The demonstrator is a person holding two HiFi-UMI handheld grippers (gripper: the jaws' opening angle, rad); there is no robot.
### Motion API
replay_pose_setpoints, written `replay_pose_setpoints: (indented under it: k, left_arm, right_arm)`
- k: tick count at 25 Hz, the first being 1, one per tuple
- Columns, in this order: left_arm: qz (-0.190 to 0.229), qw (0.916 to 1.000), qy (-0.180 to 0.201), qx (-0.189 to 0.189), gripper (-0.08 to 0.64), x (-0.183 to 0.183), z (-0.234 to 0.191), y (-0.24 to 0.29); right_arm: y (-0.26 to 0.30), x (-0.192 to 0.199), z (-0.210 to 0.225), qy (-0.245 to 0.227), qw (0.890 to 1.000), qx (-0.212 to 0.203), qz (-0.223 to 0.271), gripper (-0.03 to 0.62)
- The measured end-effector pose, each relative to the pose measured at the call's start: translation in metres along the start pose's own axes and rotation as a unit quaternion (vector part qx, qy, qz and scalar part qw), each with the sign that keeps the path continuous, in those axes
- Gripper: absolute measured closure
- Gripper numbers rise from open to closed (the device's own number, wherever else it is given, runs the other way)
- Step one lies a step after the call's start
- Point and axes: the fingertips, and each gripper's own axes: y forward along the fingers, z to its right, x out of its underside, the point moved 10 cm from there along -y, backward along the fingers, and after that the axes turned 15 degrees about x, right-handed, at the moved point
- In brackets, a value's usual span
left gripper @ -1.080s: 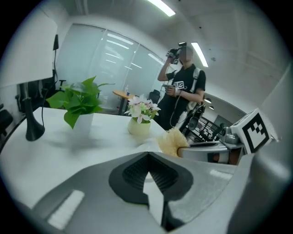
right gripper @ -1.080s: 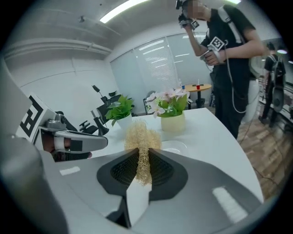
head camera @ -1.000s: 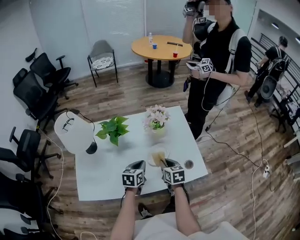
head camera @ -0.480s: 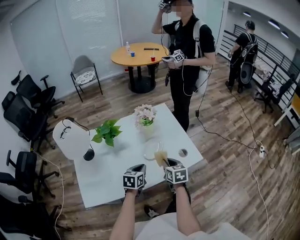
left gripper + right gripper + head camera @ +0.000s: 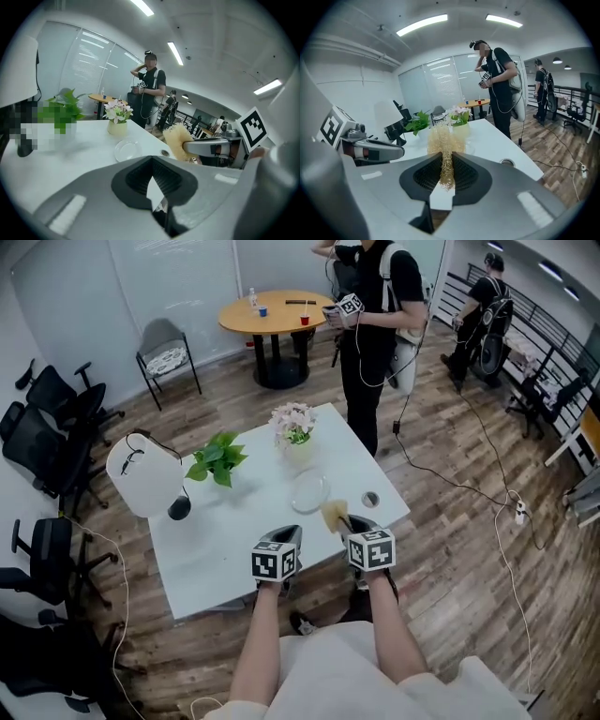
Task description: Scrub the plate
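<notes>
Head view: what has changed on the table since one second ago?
The right claw drew the scrubber back from over the plate, toward the person; they are now apart. It stays shut on the scrubber. The left claw stays shut and empty; the plate has not moved.

Both bare arms (image 5: pixel 258 643) reach forward, side by side. The left gripper (image 5: pixel 288 534) is over the near edge of the desk (image 5: pixel 225 540), jaws closed on nothing. The right gripper (image 5: pixel 354 521), nearer the right corner, pinches a yellow scrubber (image 5: pixel 333 514) tight between its jaws.
</notes>
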Motion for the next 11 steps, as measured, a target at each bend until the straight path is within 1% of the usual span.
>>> replay_pose_setpoints:
  k: [4,8,11]
  left_arm:
    - [-0.009,0.9998,0.017,-0.007,0.558,-0.004,0.002,-0.003]
    - [0.003,0.9997,0.015,-0.017,0.558,-0.004,0.003,-0.009]
    - [-0.002,0.9996,0.011,-0.024,0.558,-0.004,-0.002,-0.014]
  right_arm:
    - [-0.008,0.003,-0.001,0.008,1.000,-0.007,0.009,0.518]
    - [-0.012,-0.001,-0.010,-0.001,1.000,-0.011,0.015,0.518]
    - [-0.009,-0.007,-0.022,0.001,1.000,-0.018,0.015,0.518]
